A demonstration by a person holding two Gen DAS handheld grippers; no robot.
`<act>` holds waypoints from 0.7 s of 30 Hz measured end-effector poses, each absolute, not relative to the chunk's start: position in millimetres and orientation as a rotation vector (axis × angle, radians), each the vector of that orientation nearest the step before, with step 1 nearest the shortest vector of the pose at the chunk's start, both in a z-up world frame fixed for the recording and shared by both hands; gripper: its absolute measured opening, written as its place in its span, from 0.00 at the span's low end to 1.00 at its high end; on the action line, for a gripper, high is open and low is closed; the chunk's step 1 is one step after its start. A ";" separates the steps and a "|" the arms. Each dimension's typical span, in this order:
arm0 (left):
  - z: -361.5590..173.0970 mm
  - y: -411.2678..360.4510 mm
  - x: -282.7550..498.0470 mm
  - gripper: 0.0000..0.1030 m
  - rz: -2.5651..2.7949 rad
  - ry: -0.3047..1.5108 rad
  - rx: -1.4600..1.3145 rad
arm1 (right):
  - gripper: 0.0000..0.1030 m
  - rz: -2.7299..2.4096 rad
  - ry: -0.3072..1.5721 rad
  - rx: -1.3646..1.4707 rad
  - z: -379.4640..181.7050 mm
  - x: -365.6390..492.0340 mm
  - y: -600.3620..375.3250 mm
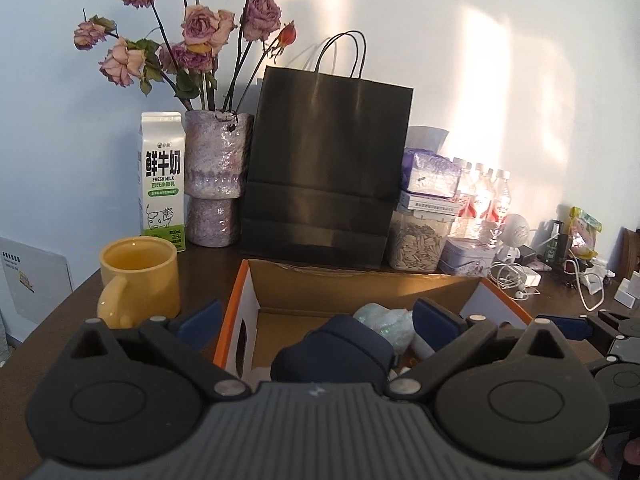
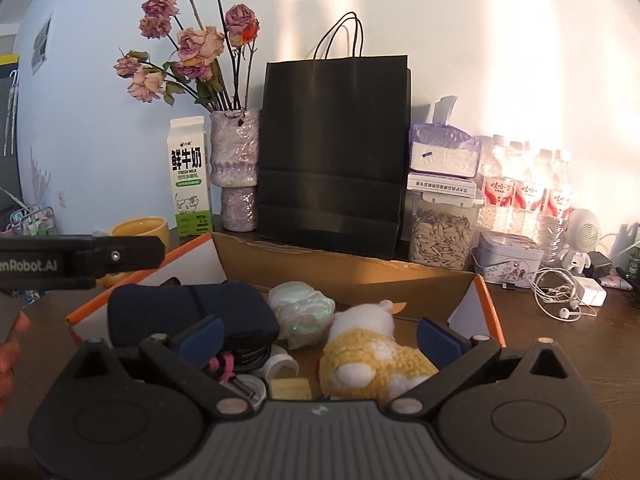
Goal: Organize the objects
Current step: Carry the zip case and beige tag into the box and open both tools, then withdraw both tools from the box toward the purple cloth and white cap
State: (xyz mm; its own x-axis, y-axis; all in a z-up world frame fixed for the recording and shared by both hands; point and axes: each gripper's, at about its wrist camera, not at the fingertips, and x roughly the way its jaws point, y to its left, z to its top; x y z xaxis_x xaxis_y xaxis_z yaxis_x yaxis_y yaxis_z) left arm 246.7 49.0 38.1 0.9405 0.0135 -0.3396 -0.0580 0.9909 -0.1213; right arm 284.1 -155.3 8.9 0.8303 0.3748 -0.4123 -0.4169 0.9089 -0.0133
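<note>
Cardboard box (image 2: 352, 276), orange-edged and open-topped, sits on the dark table (image 2: 560, 344) in front of a black paper bag (image 2: 334, 152).

From the left: a yellow mug (image 1: 138, 280) stands just beside the box. Inside lie a navy pouch (image 2: 192, 312), a crumpled white wrapper (image 2: 300, 308) and a yellow-and-white plush toy (image 2: 372, 356). The left gripper (image 1: 316, 320) hangs over the box, tongs spread, pinching nothing; the right gripper (image 2: 318, 334) is likewise spread wide above the plush toy.

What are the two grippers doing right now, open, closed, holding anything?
Left gripper: open, holding nothing, above the cardboard box.
Right gripper: open, holding nothing, over the plush toy.
</note>
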 end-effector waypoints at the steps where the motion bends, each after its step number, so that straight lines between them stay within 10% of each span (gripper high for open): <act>1: 40.0 48.6 241.7 1.00 0.035 0.347 -0.130 | 1.00 0.423 0.416 -0.106 9.9 278.9 -156.5; 21: 9.4 61.9 119.6 1.00 0.018 0.515 -0.096 | 1.00 0.601 0.582 -0.185 -25.2 142.4 -155.7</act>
State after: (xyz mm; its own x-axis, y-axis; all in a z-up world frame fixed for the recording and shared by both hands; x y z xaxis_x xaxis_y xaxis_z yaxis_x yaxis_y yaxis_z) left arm 119.6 61.9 9.4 0.8702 -0.0069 -0.4927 -0.0414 0.9954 -0.0869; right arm 142.4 -155.8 -25.2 0.6707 0.4799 -0.5656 -0.5810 0.8139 0.0015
